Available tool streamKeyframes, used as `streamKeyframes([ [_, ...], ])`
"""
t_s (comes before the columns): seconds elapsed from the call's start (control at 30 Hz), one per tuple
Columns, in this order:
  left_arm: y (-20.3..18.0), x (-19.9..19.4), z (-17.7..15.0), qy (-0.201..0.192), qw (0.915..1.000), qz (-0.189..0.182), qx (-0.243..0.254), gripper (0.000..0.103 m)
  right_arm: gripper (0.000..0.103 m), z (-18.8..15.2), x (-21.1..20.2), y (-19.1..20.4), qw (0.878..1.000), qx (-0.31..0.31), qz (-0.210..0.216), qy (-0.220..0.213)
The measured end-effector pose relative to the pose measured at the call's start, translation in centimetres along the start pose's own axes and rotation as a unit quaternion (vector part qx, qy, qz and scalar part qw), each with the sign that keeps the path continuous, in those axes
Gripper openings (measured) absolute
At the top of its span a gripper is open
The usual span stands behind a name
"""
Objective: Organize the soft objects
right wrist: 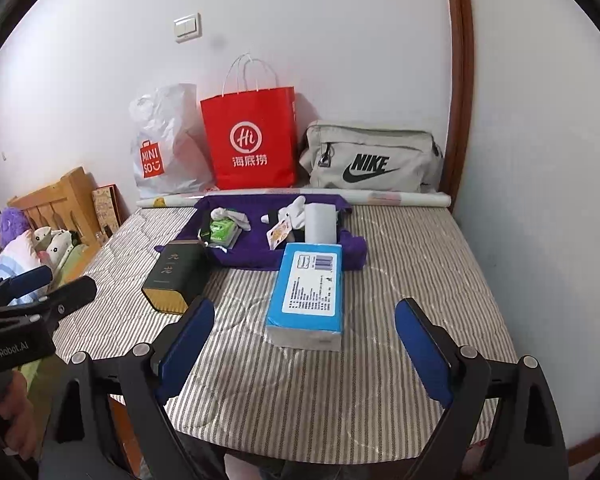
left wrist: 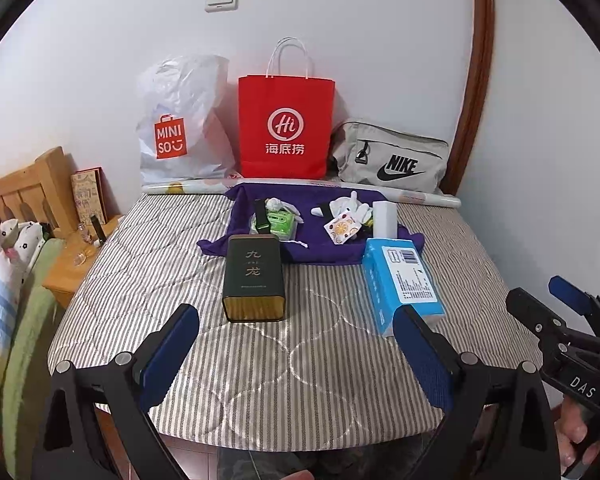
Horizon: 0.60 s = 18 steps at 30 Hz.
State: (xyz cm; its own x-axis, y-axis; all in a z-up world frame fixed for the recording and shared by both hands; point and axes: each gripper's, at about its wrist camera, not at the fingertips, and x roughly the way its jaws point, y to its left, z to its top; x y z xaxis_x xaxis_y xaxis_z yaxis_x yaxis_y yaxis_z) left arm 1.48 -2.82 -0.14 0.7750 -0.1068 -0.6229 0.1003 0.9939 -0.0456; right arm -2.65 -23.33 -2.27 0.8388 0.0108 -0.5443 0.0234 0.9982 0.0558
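A purple cloth (left wrist: 320, 240) (right wrist: 256, 252) is spread at the back of the striped table. On it lie a green tissue pack (left wrist: 276, 222) (right wrist: 221, 231), white socks (left wrist: 350, 204) (right wrist: 296, 210), a small patterned packet (left wrist: 342, 230) (right wrist: 279, 232) and a white block (left wrist: 385, 219) (right wrist: 320, 224). In front of the cloth are a dark green tin (left wrist: 254, 278) (right wrist: 176, 280) and a blue tissue pack (left wrist: 402, 280) (right wrist: 306, 294). My left gripper (left wrist: 296, 344) is open and holds nothing, short of the tin. My right gripper (right wrist: 304, 336) is open too, just before the blue pack.
Against the wall stand a white Miniso bag (left wrist: 180, 128) (right wrist: 164, 148), a red paper bag (left wrist: 286, 128) (right wrist: 252, 140) and a grey Nike pouch (left wrist: 392, 156) (right wrist: 368, 156), behind a paper roll (left wrist: 420, 196). A wooden bed with bedding (left wrist: 16, 240) is on the left.
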Motion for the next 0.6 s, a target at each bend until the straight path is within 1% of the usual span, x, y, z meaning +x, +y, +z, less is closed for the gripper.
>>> streamKeyframes([
  [0.17, -0.19, 0.03, -0.29, 0.004, 1.0, 0.001, 0.001, 0.098, 0.091, -0.14, -0.73, 0.21, 1.0, -0.004, 0.001, -0.006],
  [0.27, -0.12, 0.12, -0.41, 0.012, 0.9999, -0.01, -0.007, 0.098, 0.091, -0.13, -0.92, 0.24, 1.0, -0.003, 0.005, -0.008],
  [0.37, -0.27, 0.09, -0.49, 0.01, 0.9999, -0.006, -0.006, 0.098, 0.091, -0.18, -1.01, 0.27, 1.0, -0.001, 0.012, -0.008],
  [0.6, -0.27, -0.03, -0.62, 0.009, 0.9999, -0.006, -0.005, 0.098, 0.091, -0.27, -1.1, 0.26, 1.0, 0.001, 0.01, -0.007],
])
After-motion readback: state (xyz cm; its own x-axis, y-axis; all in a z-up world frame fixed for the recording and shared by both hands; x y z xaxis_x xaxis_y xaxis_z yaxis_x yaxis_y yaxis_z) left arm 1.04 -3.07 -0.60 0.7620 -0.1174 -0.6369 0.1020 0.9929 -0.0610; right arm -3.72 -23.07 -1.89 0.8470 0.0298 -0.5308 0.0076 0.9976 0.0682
